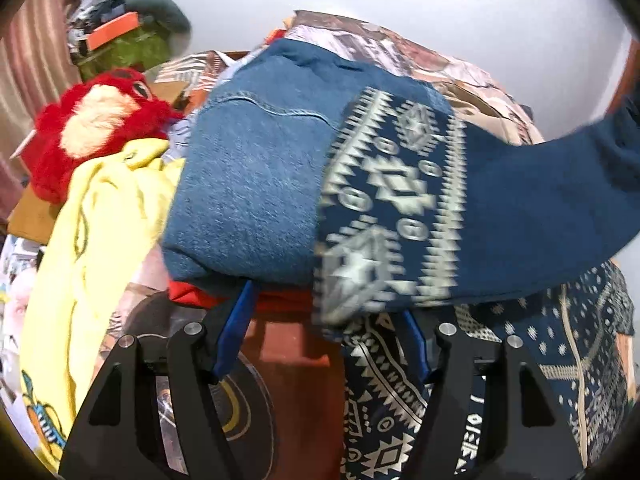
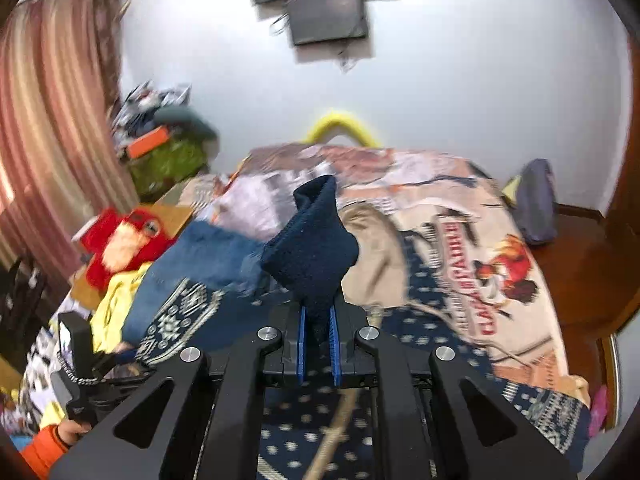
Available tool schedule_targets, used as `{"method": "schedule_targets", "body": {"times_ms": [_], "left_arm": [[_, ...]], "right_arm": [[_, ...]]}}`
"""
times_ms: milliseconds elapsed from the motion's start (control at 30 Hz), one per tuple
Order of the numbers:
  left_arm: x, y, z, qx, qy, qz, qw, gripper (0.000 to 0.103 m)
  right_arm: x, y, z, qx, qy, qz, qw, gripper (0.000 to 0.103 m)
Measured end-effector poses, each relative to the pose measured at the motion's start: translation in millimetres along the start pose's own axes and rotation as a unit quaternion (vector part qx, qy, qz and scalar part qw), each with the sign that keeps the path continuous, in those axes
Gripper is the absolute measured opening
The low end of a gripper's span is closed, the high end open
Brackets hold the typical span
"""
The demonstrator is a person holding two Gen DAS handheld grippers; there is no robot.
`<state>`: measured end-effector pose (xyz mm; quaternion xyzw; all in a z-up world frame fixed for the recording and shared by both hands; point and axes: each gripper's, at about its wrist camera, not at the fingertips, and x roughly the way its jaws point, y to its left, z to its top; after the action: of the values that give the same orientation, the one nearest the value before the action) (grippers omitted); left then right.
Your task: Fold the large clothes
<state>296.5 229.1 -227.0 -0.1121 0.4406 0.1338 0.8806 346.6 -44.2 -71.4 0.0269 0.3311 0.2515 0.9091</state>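
A large blue sweater (image 1: 256, 168) with a navy and white patterned band (image 1: 392, 208) lies on the bed and drapes over my left gripper (image 1: 332, 332). That gripper is open, its blue fingers (image 1: 236, 332) spread wide under the sweater's edge. My right gripper (image 2: 319, 344) is shut on a bunched navy part of the sweater (image 2: 312, 256) and holds it up above the bed. The sweater's body (image 2: 200, 256) stretches left from it, toward the left gripper's body (image 2: 76, 364).
A patterned blanket (image 2: 480, 264) covers the bed. A yellow garment (image 1: 92, 248) and a red plush toy (image 1: 96, 120) lie at the left. A cluttered pile (image 2: 164, 140) stands by the striped curtain (image 2: 44, 140). A grey bag (image 2: 536, 204) sits on the wooden floor at right.
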Motion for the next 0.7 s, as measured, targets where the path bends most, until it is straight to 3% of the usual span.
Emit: {"method": "schedule_targets", "body": {"times_ms": [100, 233, 700], "left_arm": [[2, 3, 1, -0.005, 0.002, 0.010, 0.9999, 0.066], [4, 2, 2, -0.002, 0.005, 0.025, 0.9997, 0.067], [4, -5, -10, 0.010, 0.025, 0.035, 0.9990, 0.066]], "right_arm": [[2, -32, -13, 0.036, 0.009, -0.019, 0.999, 0.008], [23, -64, -43, 0.068, 0.061, -0.031, 0.995, 0.008], [52, -129, -124, 0.105, 0.179, -0.064, 0.976, 0.008]]}}
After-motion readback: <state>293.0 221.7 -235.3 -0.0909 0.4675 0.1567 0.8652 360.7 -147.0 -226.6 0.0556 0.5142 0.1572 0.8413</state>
